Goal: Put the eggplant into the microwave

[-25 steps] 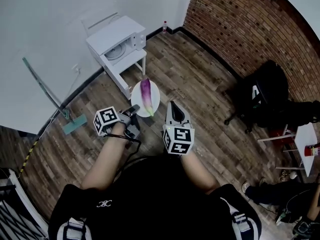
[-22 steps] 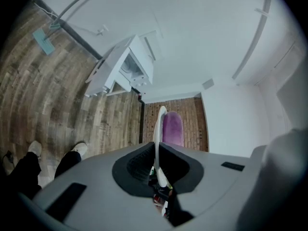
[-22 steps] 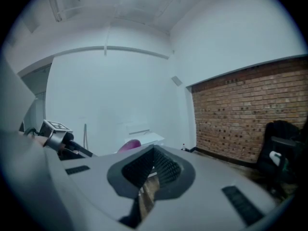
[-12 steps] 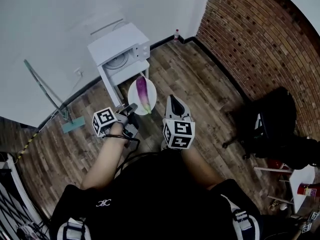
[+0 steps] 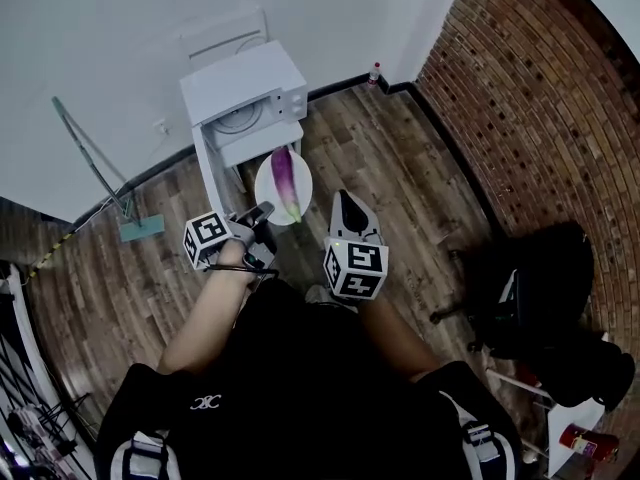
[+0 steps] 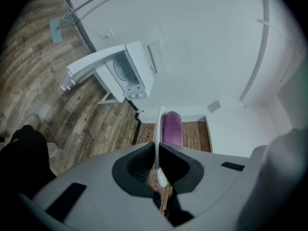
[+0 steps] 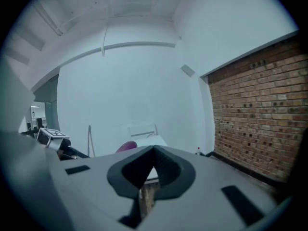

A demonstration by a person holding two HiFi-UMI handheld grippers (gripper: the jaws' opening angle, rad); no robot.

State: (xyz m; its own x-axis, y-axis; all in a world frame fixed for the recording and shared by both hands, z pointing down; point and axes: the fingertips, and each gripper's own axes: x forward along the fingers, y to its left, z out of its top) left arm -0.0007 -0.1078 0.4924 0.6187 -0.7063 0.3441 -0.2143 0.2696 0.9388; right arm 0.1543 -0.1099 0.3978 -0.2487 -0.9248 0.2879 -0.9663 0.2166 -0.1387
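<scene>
A purple eggplant (image 5: 286, 180) lies on a white plate (image 5: 268, 188) held in the air in front of me. My left gripper (image 5: 262, 212) is shut on the plate's near left rim. In the left gripper view the plate (image 6: 159, 129) shows edge-on between the jaws, with the eggplant (image 6: 172, 128) beside it. The white microwave (image 5: 243, 90) stands on a small white stand just beyond the plate; its door (image 6: 90, 64) hangs open and the turntable shows. My right gripper (image 5: 344, 202) is shut and empty, right of the plate and apart from it.
A long-handled floor wiper (image 5: 96, 173) leans on the white wall at the left. A small bottle (image 5: 375, 72) stands in the corner by the brick wall (image 5: 520, 98). A black chair (image 5: 535, 293) is at the right, and a bicycle wheel (image 5: 20, 408) at the lower left.
Both grippers and the plate with the eggplant have come closer to the microwave, which now sits just beyond the plate. The grip on the plate is unchanged.
</scene>
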